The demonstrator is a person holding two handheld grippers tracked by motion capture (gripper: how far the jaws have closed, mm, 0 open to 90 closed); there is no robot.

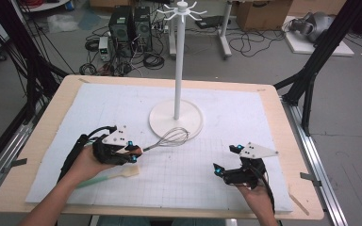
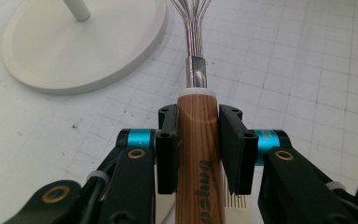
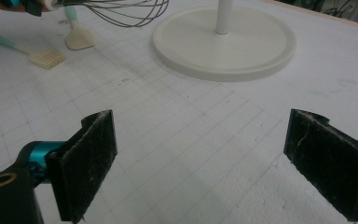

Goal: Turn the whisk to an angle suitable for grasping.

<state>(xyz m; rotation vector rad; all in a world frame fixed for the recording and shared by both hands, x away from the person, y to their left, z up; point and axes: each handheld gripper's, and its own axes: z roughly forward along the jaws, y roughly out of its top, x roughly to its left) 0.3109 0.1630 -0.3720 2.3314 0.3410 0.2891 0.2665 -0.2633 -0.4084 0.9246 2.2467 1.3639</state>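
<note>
Wooden whisk [image 2: 199,154] handle sits pinched in my left gripper [image 2: 199,149]; smooth grain could slip and twist, while my right gripper [image 3: 200,163] gapes idle

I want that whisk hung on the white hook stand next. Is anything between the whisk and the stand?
Nothing visible. The left gripper holds the whisk by its wooden handle, wires beside the stand base; the mat between is bare.

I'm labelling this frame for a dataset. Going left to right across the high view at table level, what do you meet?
Left tool clamped on the whisk's wooden handle → whisk wire head → white stand base → right tool, jaws open and empty.
</note>
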